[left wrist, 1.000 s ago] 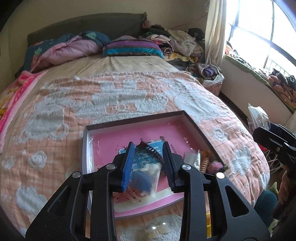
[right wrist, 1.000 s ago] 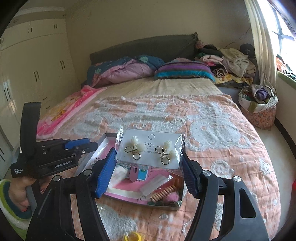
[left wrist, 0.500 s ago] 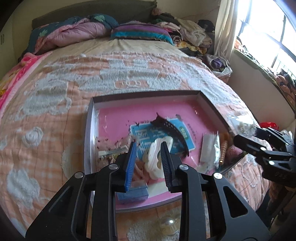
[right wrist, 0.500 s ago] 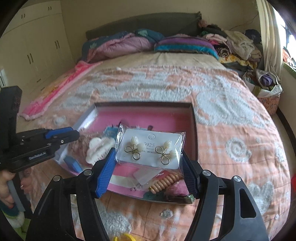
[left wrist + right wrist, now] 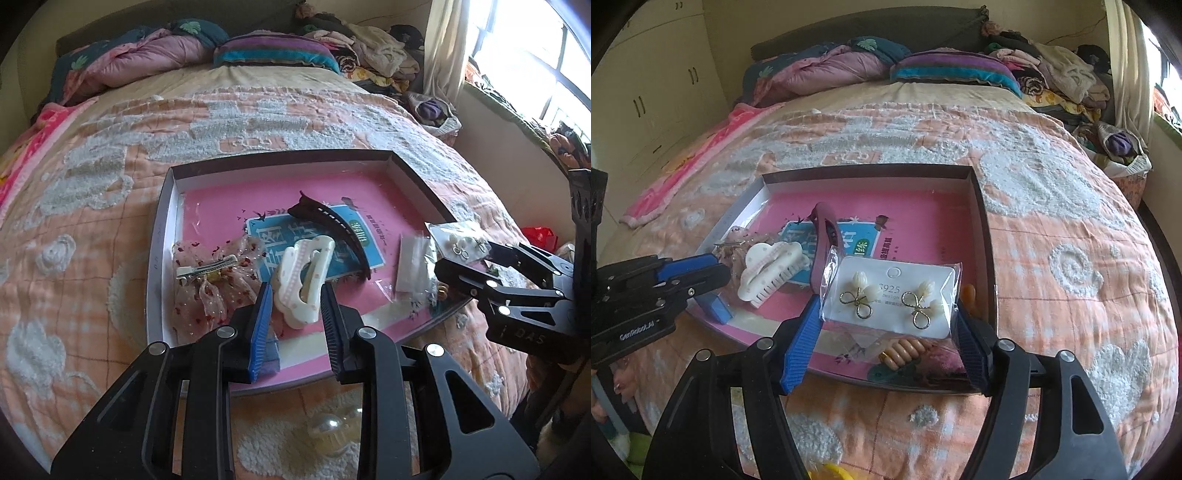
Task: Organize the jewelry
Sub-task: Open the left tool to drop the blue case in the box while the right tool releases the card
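Our left gripper [image 5: 297, 299] has released the white claw clip [image 5: 303, 278]; fingers now apart, it lies in the tray [image 5: 168, 206], lengthwise away from us. Right gripper [image 5: 890, 328] clamps the earring card [image 5: 892, 297] above the tray

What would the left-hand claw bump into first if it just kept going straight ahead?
Most likely the white hair claw clip, lying in the tray right between the left gripper's open fingers. Depth is hard to judge.
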Demonstrator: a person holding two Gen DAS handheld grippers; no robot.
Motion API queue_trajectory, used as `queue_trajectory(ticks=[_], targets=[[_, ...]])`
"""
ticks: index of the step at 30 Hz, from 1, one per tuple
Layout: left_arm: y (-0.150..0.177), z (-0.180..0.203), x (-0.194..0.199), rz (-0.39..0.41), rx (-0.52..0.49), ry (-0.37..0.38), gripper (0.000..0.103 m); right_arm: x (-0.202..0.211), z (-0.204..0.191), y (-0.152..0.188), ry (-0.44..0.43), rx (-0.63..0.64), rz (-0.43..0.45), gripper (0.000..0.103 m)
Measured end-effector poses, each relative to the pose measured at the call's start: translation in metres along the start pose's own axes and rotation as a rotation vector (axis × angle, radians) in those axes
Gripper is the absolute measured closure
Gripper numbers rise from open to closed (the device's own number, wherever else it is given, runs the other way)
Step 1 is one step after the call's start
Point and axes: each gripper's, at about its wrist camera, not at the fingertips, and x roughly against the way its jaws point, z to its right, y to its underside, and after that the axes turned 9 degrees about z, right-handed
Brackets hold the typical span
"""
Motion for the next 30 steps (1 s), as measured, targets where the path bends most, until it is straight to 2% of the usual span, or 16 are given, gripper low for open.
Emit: queue_trajectory(ticks=[11, 15, 22, 26, 27, 30], targets=[[0.001, 0.008, 0.013, 0.015, -0.003, -0.005, 0.084, 0.030, 0.006, 0.000, -0.004, -0.039, 0.050, 0.023], [-0.001, 0.009, 0.021, 0.022, -0.001, -0.006, 0.082, 0.048, 0.008, -0.003, -0.007, -0.058, 0.081, 0.016], [-0.003, 0.014, 0.038, 0.048, 0.004, -0.016, 0.053, 0.083, 0.010, -0.003, -0.006, -0.063, 0.148, 0.009], [-0.003, 0.019, 0.052, 0.074, 0.003, -0.022, 0.045, 0.104, 0.008, -0.002, -0.006, -0.052, 0.185, 0.007], [-0.003, 0.020, 0.056, 0.080, 0.001, -0.027, 0.036, 0.109, 0.008, -0.002, -0.006, -0.050, 0.194, 0.007], [-0.003, 0.023, 0.068, 0.103, -0.004, -0.035, 0.028, 0.123, 0.006, -0.002, -0.013, -0.045, 0.217, 0.007]])
